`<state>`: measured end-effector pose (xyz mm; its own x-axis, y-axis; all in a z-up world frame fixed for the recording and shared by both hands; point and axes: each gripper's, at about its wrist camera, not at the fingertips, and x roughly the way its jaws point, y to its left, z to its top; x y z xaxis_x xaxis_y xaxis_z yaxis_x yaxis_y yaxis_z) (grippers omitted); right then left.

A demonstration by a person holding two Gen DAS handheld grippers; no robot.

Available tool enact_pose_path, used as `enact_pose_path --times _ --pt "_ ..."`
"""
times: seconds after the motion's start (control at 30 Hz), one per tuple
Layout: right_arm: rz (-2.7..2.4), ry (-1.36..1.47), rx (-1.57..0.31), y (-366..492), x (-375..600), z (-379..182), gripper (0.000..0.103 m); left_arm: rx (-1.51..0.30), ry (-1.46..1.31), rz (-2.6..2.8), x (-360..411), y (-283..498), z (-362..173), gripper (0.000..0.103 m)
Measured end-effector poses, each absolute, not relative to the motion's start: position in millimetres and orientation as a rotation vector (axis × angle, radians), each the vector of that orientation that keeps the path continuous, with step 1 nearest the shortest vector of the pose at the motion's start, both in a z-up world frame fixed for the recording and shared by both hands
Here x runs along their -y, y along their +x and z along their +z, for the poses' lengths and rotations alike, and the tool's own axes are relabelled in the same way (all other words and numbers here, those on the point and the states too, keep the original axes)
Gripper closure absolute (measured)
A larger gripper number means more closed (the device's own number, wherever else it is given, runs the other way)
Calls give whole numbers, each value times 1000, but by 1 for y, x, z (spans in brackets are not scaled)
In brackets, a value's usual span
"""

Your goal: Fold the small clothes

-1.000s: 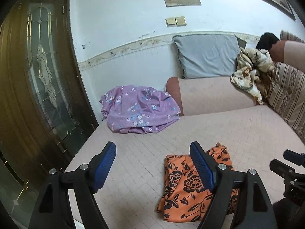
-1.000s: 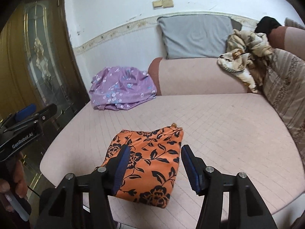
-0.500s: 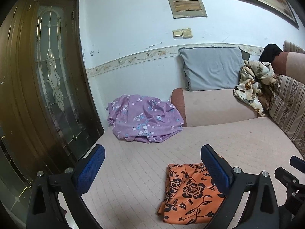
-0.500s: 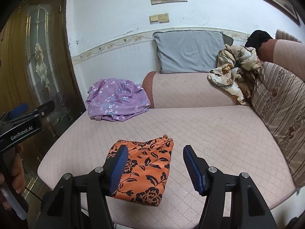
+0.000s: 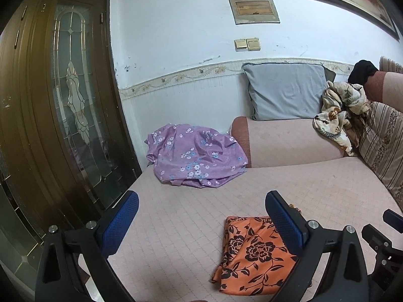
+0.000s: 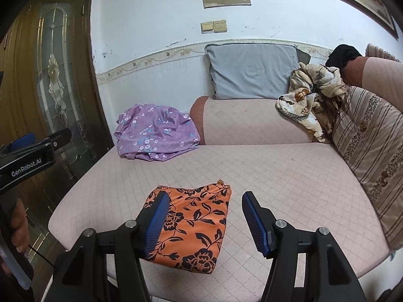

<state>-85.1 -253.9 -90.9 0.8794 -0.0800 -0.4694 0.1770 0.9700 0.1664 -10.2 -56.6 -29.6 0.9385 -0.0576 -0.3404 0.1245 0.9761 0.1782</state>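
A folded orange cloth with black flowers (image 5: 252,254) lies near the front edge of the pink sofa seat (image 5: 289,191); it also shows in the right wrist view (image 6: 194,224). My left gripper (image 5: 201,224) is open and empty, raised above the seat to the left of the cloth. My right gripper (image 6: 205,220) is open and empty, held above the cloth. A crumpled purple flowered garment (image 5: 196,158) lies at the back left of the seat, also in the right wrist view (image 6: 156,132). A beige patterned garment (image 5: 340,115) is heaped at the back right.
A grey pillow (image 6: 252,73) leans on the wall above the sofa arm (image 6: 252,120). A striped cushion (image 6: 372,156) lines the right side. A brown glass-panelled door (image 5: 63,115) stands left of the sofa. The left gripper body (image 6: 27,158) shows at the left of the right wrist view.
Both grippers have lifted and drawn back from the orange cloth, which stays folded on the seat. The left jaws have opened wider.
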Motion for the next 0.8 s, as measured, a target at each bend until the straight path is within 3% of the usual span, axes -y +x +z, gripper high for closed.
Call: enact_pose_path --times 0.8 --pt "-139 141 -413 -90 229 -69 39 -290 145 -91 36 -26 -13 2"
